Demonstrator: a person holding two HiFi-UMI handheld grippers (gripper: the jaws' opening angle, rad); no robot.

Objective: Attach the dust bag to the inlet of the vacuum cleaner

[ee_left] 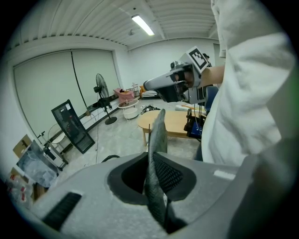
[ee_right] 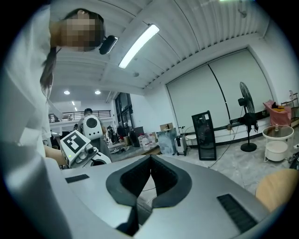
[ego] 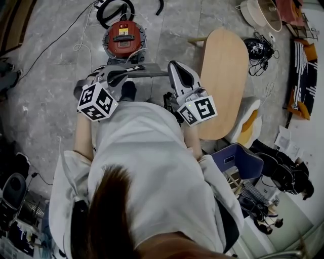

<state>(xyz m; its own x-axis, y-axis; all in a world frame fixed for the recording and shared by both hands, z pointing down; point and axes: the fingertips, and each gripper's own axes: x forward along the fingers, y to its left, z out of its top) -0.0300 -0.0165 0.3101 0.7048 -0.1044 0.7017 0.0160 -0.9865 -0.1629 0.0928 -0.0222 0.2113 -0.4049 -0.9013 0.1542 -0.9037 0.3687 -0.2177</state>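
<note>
The red canister vacuum cleaner (ego: 121, 39) stands on the floor ahead of me. My left gripper (ego: 115, 77) (ee_left: 156, 186) is shut on the grey dust bag (ego: 147, 74) (ee_left: 156, 154). The bag shows edge-on between the pads and stretches across towards my right gripper (ego: 174, 66) (ee_right: 150, 161). That gripper's jaws are shut with nothing seen between them. Whether the bag's far end touches it, I cannot tell. Both grippers hang at waist height, short of the vacuum. Each gripper shows in the other's view: the right gripper (ee_left: 175, 84), the left gripper (ee_right: 79, 147).
A black hose (ego: 114, 12) coils behind the vacuum. An oval wooden table (ego: 223, 81) stands to the right, with a blue chair (ego: 238, 159) near it. A standing fan (ee_left: 100, 88) and a black panel (ee_left: 72, 126) are by the windows.
</note>
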